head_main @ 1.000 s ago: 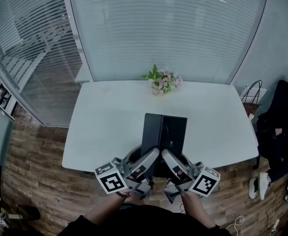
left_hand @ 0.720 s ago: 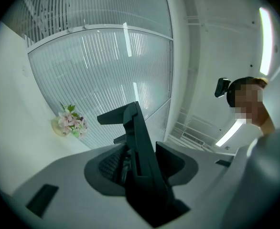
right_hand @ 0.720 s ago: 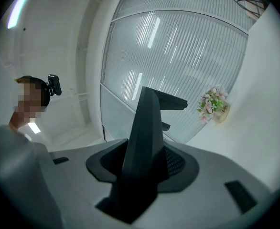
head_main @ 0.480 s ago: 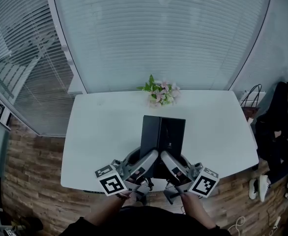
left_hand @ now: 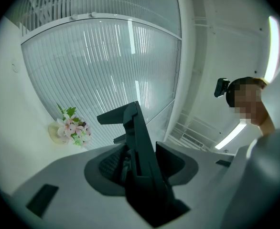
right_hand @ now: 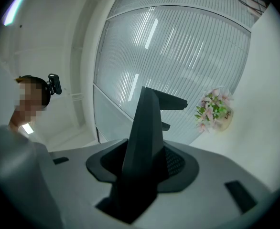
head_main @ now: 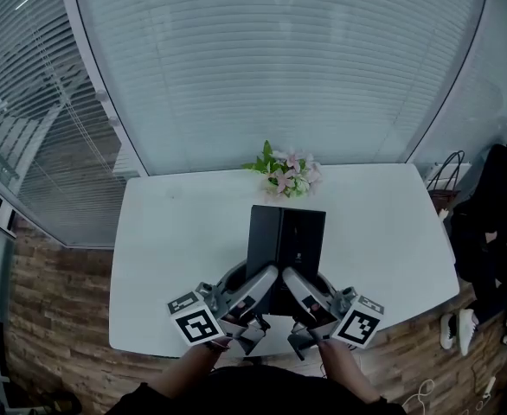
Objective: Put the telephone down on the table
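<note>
Clamping the near end of the telephone [head_main: 286,245], the left gripper [head_main: 266,277] and right gripper [head_main: 293,278] sit side by side, jaws closed on its thin edge, both equally near. A flat, matte black slab, it runs lengthwise away from the fingers toward the flowers [head_main: 284,173], far end apparently tilted up over the near half of the smooth white table [head_main: 176,258]. Beyond stands ribbed glass.

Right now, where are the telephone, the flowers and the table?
telephone [head_main: 288,240]: head view, middle of its black top face.
flowers [head_main: 285,173]: head view, pink blooms.
table [head_main: 176,249]: head view, bare left part.
</note>
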The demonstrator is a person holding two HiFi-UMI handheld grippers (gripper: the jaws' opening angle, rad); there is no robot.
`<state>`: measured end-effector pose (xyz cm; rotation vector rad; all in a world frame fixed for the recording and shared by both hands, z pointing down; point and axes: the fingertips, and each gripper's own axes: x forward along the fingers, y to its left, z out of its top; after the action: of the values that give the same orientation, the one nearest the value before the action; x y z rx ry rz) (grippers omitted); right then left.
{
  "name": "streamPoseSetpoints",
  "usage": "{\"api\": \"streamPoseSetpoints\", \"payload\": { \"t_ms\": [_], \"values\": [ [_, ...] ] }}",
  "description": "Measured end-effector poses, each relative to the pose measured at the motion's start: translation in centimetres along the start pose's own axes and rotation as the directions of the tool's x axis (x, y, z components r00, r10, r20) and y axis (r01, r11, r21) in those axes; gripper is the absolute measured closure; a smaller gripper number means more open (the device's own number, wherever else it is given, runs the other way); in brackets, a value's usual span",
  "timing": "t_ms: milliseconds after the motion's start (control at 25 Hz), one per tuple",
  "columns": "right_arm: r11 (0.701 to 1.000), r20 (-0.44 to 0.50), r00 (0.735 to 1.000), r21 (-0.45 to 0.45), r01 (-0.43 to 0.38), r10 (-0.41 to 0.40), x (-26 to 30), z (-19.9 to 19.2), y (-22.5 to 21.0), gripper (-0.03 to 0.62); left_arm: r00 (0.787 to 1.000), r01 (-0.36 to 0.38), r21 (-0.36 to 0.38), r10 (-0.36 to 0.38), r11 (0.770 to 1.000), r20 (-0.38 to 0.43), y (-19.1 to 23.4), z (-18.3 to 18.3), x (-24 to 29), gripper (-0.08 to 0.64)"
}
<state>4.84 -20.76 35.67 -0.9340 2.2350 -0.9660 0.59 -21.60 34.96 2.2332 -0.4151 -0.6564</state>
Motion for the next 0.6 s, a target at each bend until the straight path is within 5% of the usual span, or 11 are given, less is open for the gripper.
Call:
{"api": "streamPoseSetpoints", "payload": {
  "t_ms": [600],
  "values": [
    [1.000,-0.014,1.000,0.030,0.010,-0.009,2.0,0.7,-2.8,0.407,1.000,-0.022,-0.017,0.022,1.000,-0.011,3.1,0.8,1.4,0.359]
  ]
}}
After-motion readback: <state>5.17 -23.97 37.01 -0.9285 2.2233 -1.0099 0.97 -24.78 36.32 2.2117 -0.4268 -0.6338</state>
